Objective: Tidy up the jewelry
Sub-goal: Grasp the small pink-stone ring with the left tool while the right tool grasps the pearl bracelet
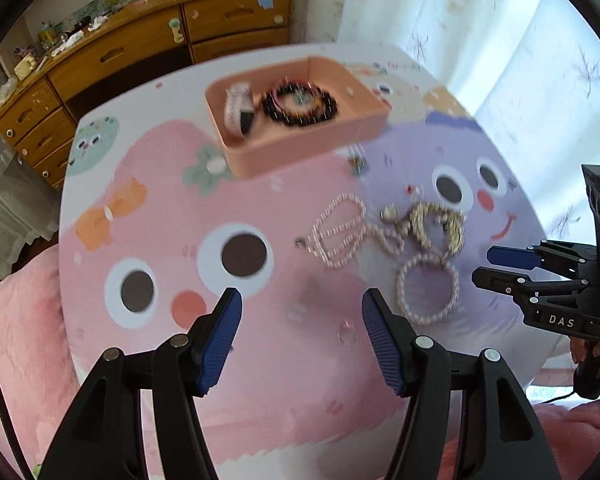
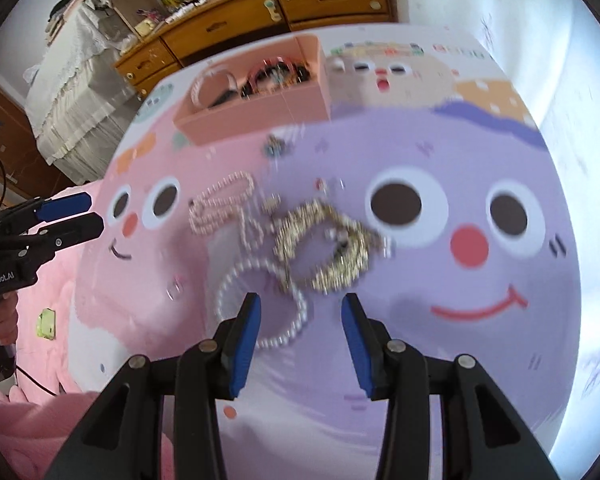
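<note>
A cartoon-printed tabletop (image 1: 148, 208) is carrying loose jewelry in front of a pink tray (image 1: 300, 152). Both tongs, left (image 1: 302, 312) and right (image 2: 300, 312), are hanging open and empty. The pearl bracelet (image 2: 260, 304) is lying just under the right tongs, nearer them than the left.

On the surface (image 1: 260, 380) a tray (image 1: 300, 152) sits at the far side, holding a beaded bracelet (image 1: 300, 104) and a watch (image 1: 238, 110). Nearer lie a pearl necklace (image 1: 340, 232), a rhinestone hoop (image 1: 440, 228) to its right, and a pearl bracelet (image 1: 428, 288) in front.
</note>
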`<state>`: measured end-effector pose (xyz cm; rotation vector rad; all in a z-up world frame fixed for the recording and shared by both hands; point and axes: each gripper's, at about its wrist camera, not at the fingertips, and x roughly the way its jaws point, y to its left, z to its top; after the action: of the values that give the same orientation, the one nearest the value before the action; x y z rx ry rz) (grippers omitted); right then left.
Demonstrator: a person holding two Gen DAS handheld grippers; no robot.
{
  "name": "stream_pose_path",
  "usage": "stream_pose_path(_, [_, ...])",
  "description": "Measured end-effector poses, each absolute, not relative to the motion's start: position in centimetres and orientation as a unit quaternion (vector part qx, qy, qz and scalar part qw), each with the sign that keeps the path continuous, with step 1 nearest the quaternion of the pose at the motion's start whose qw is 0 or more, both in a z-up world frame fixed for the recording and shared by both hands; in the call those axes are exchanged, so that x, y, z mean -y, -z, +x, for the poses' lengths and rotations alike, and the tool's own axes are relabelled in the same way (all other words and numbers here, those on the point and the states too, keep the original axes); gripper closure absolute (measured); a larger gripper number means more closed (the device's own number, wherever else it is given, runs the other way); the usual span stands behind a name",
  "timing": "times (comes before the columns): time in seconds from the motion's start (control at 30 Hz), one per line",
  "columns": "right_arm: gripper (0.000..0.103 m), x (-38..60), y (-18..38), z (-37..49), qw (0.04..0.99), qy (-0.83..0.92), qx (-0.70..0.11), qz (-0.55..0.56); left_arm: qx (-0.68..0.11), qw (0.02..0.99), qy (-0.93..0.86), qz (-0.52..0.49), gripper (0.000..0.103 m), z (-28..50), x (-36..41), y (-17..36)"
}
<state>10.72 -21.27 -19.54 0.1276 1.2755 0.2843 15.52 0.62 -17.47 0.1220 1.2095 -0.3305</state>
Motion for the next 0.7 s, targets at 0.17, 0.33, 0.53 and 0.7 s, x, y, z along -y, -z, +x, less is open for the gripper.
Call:
stream_pose_path(0.17, [0.061, 20.3, 21.1, 10.1, 0.782, -0.136, -0.607, 0.046, -0.591, 0.788, 0.163, 0.058, 0.042, 15.1, 0.9, 19.9])
stream_pose_path(0.33, [0.061, 19.4, 22.0, 10.3, 0.773, -0.136, -0.619, 0.023, -0.608, 0.773, 0.167, 0.076, 0.042, 14.8, 1.9, 21.8])
stream_pose_path(0.53, [0.069, 19.0, 22.1, 10.5, 0.770, -0.137, -0.623, 0.009, -0.615, 0.766, 0.175, 0.067, 0.042, 14.6, 2.0, 23.1])
stream_pose_path(0.7, [0.080, 18.6, 22.3, 11.0, 0.763, -0.125, -0.635, -0.006, -0.619, 0.762, 0.184, 0.050, 0.052, 14.8, 1.9, 23.5])
